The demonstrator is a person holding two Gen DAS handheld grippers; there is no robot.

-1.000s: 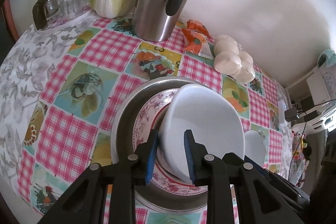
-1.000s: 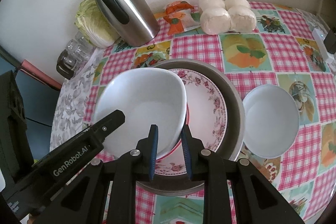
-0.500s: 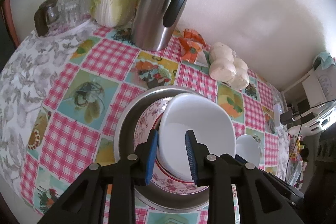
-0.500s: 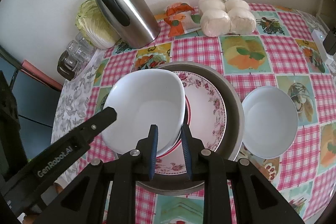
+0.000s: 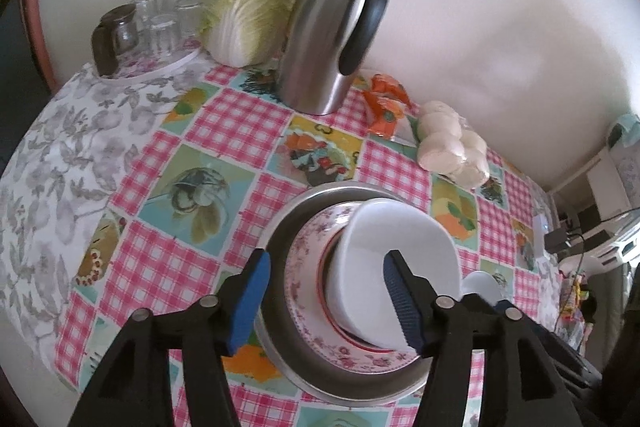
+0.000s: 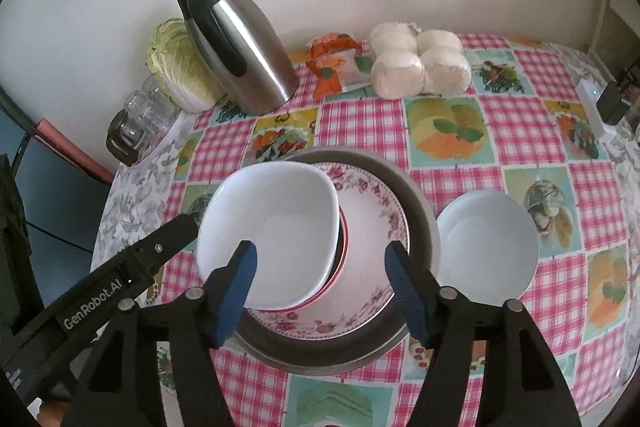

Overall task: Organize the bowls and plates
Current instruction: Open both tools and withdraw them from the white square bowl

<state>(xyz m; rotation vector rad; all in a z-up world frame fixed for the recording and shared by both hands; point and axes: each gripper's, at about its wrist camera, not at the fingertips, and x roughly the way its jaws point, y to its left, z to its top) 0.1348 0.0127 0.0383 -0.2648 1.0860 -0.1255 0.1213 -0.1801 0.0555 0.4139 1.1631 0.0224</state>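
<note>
Both grippers, left (image 5: pixel 326 297) and right (image 6: pixel 320 291), have just been opening and now stand wide with nothing pinched. The big white bowl (image 6: pixel 272 231) sits off-centre on the floral plate (image 6: pixel 376 203) in the metal pan (image 6: pixel 420 211), so I reckon a bumped rim could tip it.

Plain pale wall (image 5: pixel 460 7) behind checked-cloth table (image 6: pixel 520 115).

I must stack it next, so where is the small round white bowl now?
In the right wrist view the small round white bowl sits on the tablecloth, right of the metal tray, apart from the stack.
</note>
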